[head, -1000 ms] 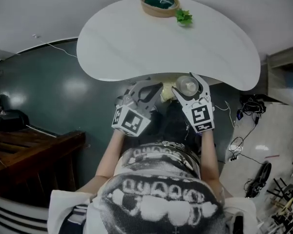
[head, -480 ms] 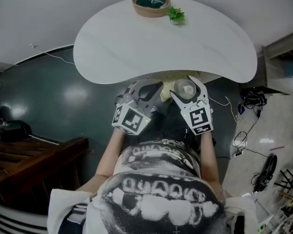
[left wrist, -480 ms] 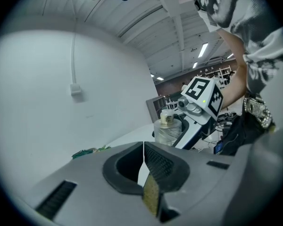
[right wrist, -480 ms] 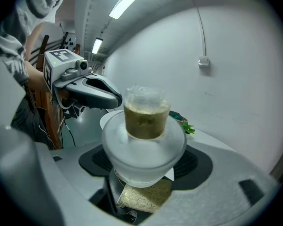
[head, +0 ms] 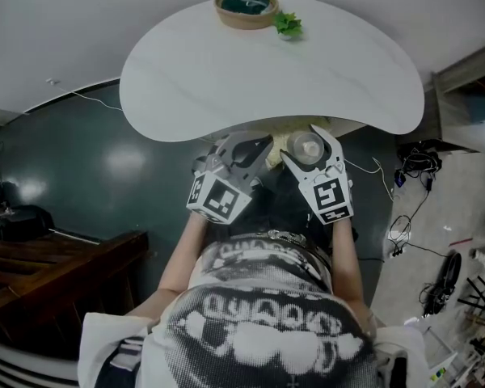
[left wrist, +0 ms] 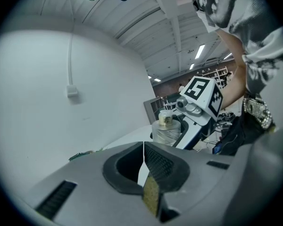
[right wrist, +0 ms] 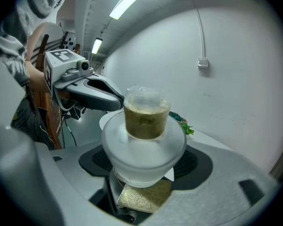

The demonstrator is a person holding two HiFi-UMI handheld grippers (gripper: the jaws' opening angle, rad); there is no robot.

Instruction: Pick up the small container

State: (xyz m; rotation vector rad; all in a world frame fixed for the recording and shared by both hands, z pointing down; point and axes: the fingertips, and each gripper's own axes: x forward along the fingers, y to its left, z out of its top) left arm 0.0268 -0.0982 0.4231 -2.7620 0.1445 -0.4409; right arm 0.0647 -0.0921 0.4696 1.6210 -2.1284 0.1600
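Note:
The small container (head: 309,146) is a clear jar with a yellowish filling in its neck (right wrist: 144,119). My right gripper (head: 307,141) is shut on its round body, held in the air just before the white table's (head: 226,71) near edge. In the right gripper view the jar (right wrist: 144,145) fills the space between the dark pads (right wrist: 191,161). My left gripper (head: 246,149) hangs close at its left, shut with nothing in it; its pads (left wrist: 155,161) meet. From the left gripper view, the jar (left wrist: 166,128) shows in the right gripper (left wrist: 198,112).
A wooden bowl with something dark green in it (head: 246,8) and a green sprig (head: 288,24) sit at the table's far edge. Dark wooden furniture (head: 56,257) stands at the left. Cables (head: 412,176) lie on the floor at the right.
Both grippers stay almost where they were, the right one still shut on the jar. The head view has shifted slightly, so the table sits a little further left.

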